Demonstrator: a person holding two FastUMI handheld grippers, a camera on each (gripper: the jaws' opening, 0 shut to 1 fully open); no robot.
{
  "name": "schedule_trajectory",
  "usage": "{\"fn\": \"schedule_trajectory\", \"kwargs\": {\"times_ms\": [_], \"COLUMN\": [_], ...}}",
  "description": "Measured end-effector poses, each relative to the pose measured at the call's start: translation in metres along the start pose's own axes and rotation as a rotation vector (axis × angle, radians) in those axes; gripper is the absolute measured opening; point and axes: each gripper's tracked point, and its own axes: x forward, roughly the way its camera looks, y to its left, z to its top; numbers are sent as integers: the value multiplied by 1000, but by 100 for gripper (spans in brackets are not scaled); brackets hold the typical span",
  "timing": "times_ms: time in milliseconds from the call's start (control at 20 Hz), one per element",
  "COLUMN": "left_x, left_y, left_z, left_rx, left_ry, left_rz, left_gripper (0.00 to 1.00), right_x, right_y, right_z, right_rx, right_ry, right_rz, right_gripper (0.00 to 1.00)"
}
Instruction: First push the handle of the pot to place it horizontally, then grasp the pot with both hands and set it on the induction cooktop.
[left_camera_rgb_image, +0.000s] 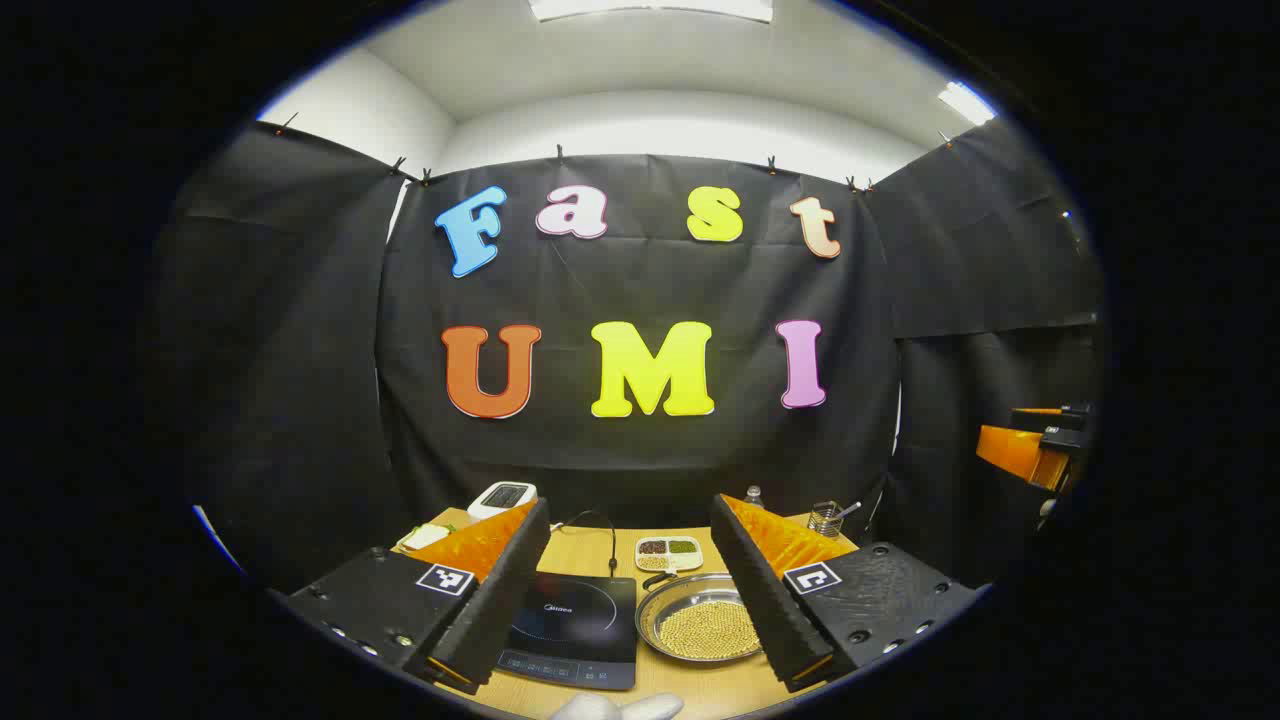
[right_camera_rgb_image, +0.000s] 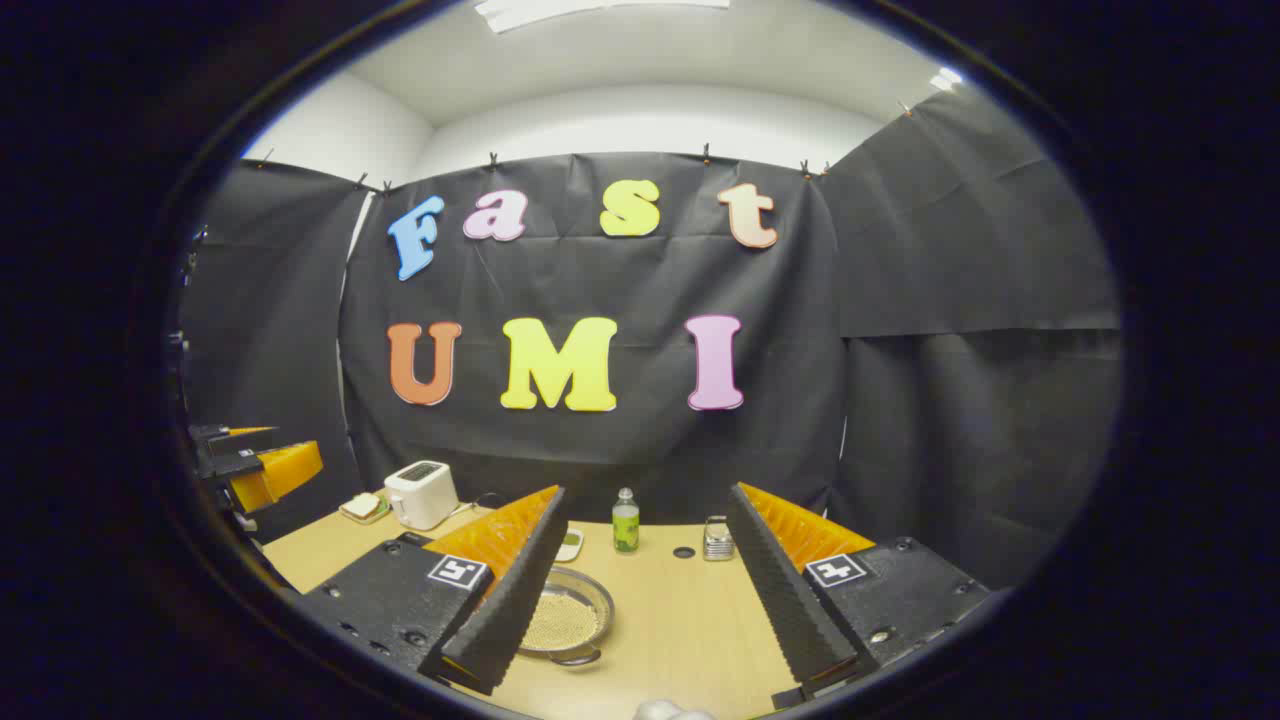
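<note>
Left claw (left_camera_rgb_image: 625, 620): fingers spread wide, nothing between them, held above the tabletop (left_camera_rgb_image: 690, 690). Seen past its fingers, the induction cooktop (left_camera_rgb_image: 575, 625) lies flat on the tabletop, and the pot (left_camera_rgb_image: 700, 625), a shallow metal pan holding small yellowish grains, sits just beside it on the right, off the cooktop. A divided dish (left_camera_rgb_image: 668, 552) stands behind the pot.

Right claw (right_camera_rgb_image: 640, 625): fingers also wide apart and empty, above the tabletop. The pot (right_camera_rgb_image: 570, 620) shows beside this claw's left finger, its short handle (right_camera_rgb_image: 575, 657) pointing toward the camera. A toaster (right_camera_rgb_image: 420, 494) and a green bottle (right_camera_rgb_image: 625, 522) stand further back.
</note>
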Motion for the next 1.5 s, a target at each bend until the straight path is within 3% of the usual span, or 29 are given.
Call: {"fn": "schedule_trajectory", "kwargs": {"times_ms": [200, 350, 400, 700, 1000, 1150, 1200, 1250, 1300, 1350, 1500], "left_x": [-2, -5, -5, -14, -20, -22, -24, -25, -25, -28, -31], "left_y": [1, 3, 3, 14, 29, 33, 35, 37, 39, 44, 49], "left_z": [-1, 4, 4, 2, -6, -14, -17, -20, -22, -24, -31], "left_rx": [-3, -3, -4, -4, 0, -8, -9, -9, -7, -5, -12], "left_ry": [11, -1, -2, -4, 2, 17, 22, 23, 25, 29, 38], "left_rz": [1, 2, -1, 5, 26, 39, 44, 49, 58, 70, 89], "left_gripper": [96, 100, 96, 96, 96, 96, 96, 96, 97, 97, 96], "right_x": [-6, -9, -10, -14, -7, -4, 0, 5, 11, 15, 19], "right_y": [2, 2, 3, 13, 48, 77, 85, 87, 88, 94, 121], "right_z": [9, 13, 12, 5, -16, -44, -56, -67, -81, -99, -154], "right_rx": [-24, -29, -27, -23, -22, 27, 45, 47, 38, 28, 28], "right_ry": [-21, -28, -27, -7, 72, 189, 224, 252, 284, 333, 466], "right_rz": [2, -4, -2, 1, 94, 197, 223, 220, 227, 245, 333], "right_gripper": [100, 96, 96, 96, 94, 75, 58, 49, 24, 14, 4]}}
